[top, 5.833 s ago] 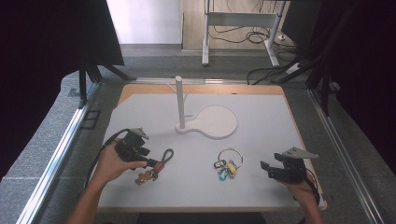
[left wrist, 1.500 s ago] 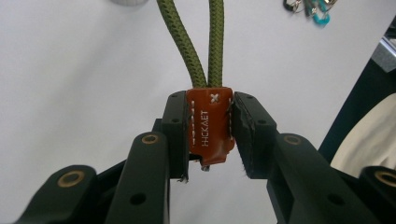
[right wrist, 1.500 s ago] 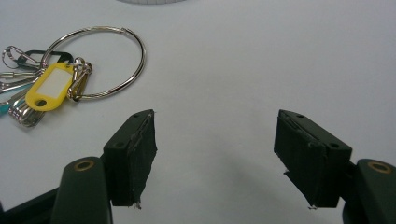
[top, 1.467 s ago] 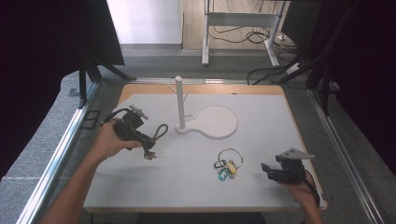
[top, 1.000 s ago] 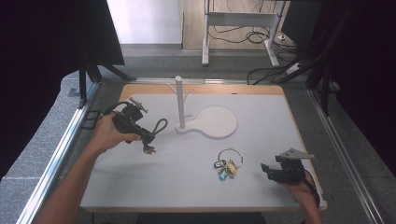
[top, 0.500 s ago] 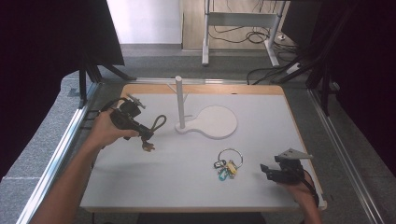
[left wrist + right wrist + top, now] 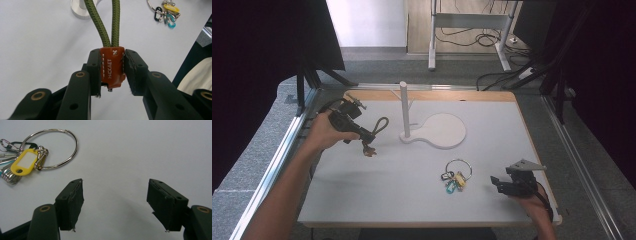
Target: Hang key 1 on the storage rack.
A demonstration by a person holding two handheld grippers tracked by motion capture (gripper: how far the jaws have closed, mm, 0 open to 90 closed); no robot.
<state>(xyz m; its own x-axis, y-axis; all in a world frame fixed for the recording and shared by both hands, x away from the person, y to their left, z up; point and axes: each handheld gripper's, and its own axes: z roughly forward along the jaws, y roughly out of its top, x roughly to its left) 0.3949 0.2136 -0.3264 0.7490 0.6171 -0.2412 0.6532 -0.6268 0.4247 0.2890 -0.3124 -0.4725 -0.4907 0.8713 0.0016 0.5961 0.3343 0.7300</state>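
Note:
My left gripper [image 7: 364, 136] [image 7: 112, 75] is shut on the brown leather tab [image 7: 112, 67] of a green cord loop keychain [image 7: 379, 123], held above the white board at its left. The cord loop [image 7: 103, 22] points toward the white post stand [image 7: 403, 107], and a small brown piece [image 7: 368, 150] hangs below the jaws. My right gripper [image 7: 498, 183] [image 7: 115, 205] rests open at the board's front right, nothing between its jaws. A bunch of keys on a large metal ring [image 7: 456, 175] [image 7: 52, 147], with a yellow tag [image 7: 23, 161], lies just left of it.
The post stand's round white base [image 7: 443, 131] lies at the middle back of the white board [image 7: 422, 200]. Metal rails [image 7: 282, 150] run along both sides of the table. A desk frame and cables [image 7: 472, 22] stand on the floor beyond.
My left gripper has carried the cord keychain up and back from the board's front left toward the post. The right gripper and the keys have stayed put.

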